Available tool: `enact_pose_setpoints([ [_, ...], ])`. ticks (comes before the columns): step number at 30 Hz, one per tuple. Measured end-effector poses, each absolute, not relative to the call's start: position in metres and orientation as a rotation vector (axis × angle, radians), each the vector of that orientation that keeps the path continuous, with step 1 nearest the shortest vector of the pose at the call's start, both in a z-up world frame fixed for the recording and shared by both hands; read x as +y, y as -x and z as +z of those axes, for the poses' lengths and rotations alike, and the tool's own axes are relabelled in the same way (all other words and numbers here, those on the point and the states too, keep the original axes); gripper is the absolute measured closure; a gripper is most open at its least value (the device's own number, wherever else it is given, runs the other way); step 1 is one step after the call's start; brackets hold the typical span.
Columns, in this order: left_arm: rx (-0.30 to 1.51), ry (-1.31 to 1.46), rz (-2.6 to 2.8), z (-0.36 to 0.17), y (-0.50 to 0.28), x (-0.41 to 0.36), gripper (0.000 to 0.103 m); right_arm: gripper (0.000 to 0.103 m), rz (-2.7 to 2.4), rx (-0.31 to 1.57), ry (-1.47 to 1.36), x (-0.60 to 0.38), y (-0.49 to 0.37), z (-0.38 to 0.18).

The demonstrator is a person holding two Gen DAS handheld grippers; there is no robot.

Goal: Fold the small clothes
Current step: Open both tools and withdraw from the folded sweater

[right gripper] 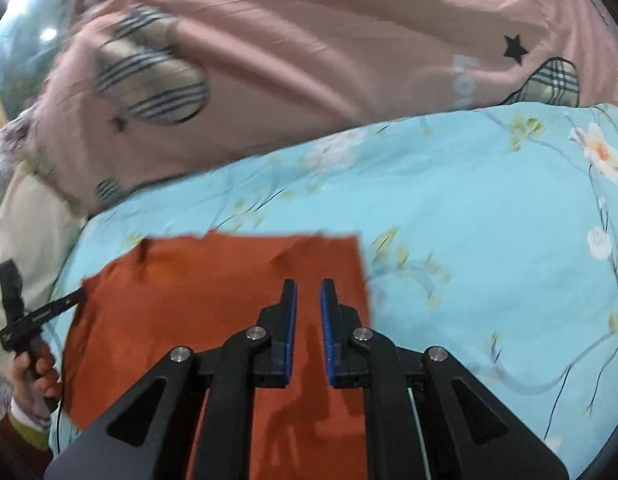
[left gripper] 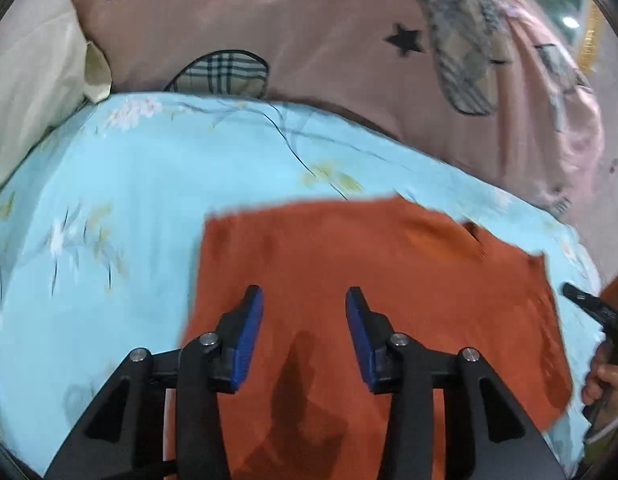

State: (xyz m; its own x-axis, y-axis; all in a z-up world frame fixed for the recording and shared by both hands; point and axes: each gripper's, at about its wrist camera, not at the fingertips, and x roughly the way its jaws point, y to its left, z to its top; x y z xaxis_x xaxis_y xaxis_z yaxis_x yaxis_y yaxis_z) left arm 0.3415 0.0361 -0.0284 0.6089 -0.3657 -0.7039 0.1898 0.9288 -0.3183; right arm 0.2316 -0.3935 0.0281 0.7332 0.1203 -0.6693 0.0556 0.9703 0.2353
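A rust-orange cloth (left gripper: 389,264) lies flat in a rough rectangle on a light blue floral bedsheet (left gripper: 129,180). My left gripper (left gripper: 305,292) hovers over the cloth's near left part, open, with nothing between its blue pads. In the right wrist view the same cloth (right gripper: 209,280) lies under my right gripper (right gripper: 308,284), near the cloth's right edge. Its pads stand almost together with only a slim empty gap. The right gripper (left gripper: 581,300) shows at the left view's right edge, and the left gripper (right gripper: 45,284) at the right view's left edge.
A pink quilt (left gripper: 309,40) with plaid patches and black stars is heaped behind the blue sheet (right gripper: 469,220). A cream pillow (left gripper: 25,100) lies at the far left. A hand (right gripper: 37,372) grips the left gripper's handle beside the cloth.
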Motion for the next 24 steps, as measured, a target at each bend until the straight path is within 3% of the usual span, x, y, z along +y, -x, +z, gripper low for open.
enact_pose_setpoints([
  [4,0.866,0.288,-0.363,-0.029,-0.274,0.041,0.058,0.09,0.083,0.822,-0.258,-0.375,-0.209,0.002],
  [6,0.867,0.331,-0.364,-0.03,-0.239,0.049,0.051,0.09,0.042,0.865,-0.259,-0.377,-0.197,-0.012],
  [13,0.908,0.44,-0.316,-0.053,-0.142,0.065,0.04,0.09,0.021,0.812,-0.397,-0.388,-0.141,-0.008],
  [16,0.927,0.466,-0.3,-0.068,-0.127,0.063,0.04,0.081,0.052,0.792,-0.428,-0.378,-0.125,-0.008],
  [18,0.938,0.506,-0.306,-0.075,-0.128,0.062,0.037,0.07,0.063,0.784,-0.436,-0.37,-0.118,-0.01],
  [24,0.904,0.567,-0.252,-0.085,-0.152,0.059,0.024,0.069,0.105,0.8,-0.434,-0.35,-0.107,-0.016],
])
